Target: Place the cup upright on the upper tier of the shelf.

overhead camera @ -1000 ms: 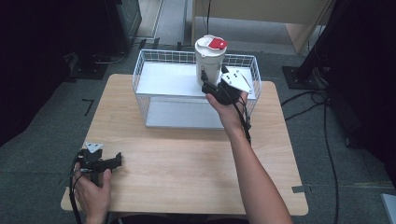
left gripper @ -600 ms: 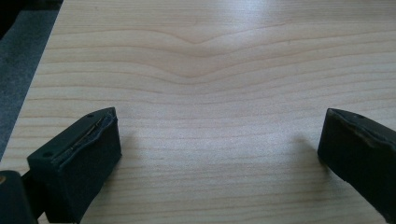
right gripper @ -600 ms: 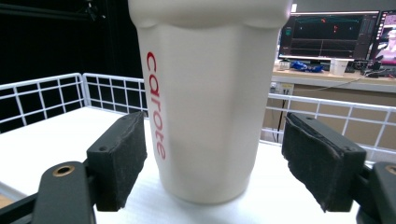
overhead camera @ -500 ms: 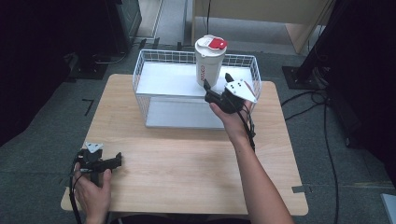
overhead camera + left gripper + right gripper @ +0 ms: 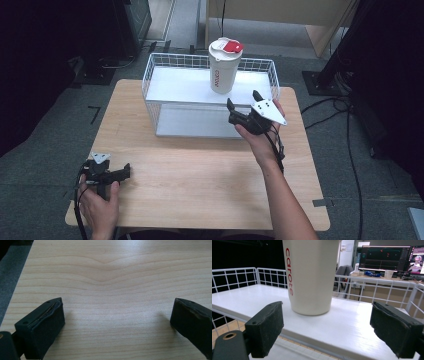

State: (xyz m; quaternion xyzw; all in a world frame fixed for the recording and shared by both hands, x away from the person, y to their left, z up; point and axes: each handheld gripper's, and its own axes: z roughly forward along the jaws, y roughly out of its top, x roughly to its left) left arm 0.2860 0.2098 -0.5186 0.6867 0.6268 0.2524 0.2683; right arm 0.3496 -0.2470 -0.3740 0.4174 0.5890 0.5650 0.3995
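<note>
A white tumbler point(image 5: 223, 67) with a red flip lid and red lettering stands upright on the top shelf of a white wire rack point(image 5: 190, 85). In the right gripper view the tumbler point(image 5: 312, 275) rises just beyond the open jaws. My right gripper point(image 5: 243, 106) is open and hangs a little in front of the rack's near edge, apart from the tumbler. My left gripper point(image 5: 127, 171) rests open on the wooden table point(image 5: 200, 175) near its front left corner, with bare wood point(image 5: 112, 302) between its jaws.
The rack has a lower white shelf point(image 5: 195, 122) and a raised wire rim point(image 5: 372, 287) round the top shelf. Dark stands and cables sit on the grey floor around the table. Monitors point(image 5: 387, 257) glow far behind the rack.
My right gripper has let go of the tumbler and drawn back toward the person, off the shelf. The tumbler stays standing on the top shelf. The left gripper has not moved.
</note>
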